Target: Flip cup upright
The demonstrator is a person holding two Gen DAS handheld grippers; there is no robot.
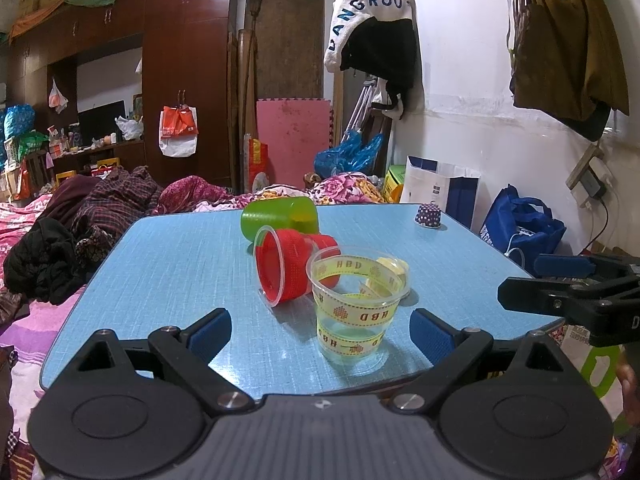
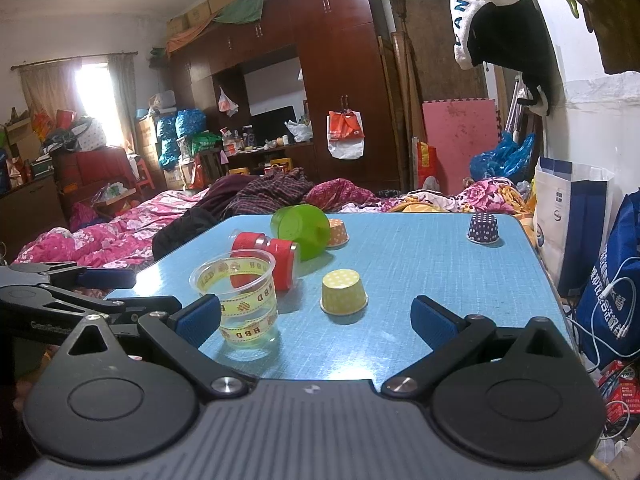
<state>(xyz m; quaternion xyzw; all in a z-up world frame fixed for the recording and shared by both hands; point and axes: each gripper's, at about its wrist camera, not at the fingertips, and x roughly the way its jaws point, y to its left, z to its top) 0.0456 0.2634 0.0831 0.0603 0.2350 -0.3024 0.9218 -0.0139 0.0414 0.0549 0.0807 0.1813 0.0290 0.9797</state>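
Over the blue table [image 1: 168, 264], both hand-held grippers gape wide, holding nothing.

A blue table [image 2: 420, 272] carries an upright clear cup [image 2: 244, 300], red cup [image 2: 276, 258] and green cup [image 2: 302, 232] on their sides, plus upside-down yellow [image 2: 344, 292], orange [image 2: 338, 233] and purple paper cups [image 2: 483, 228]
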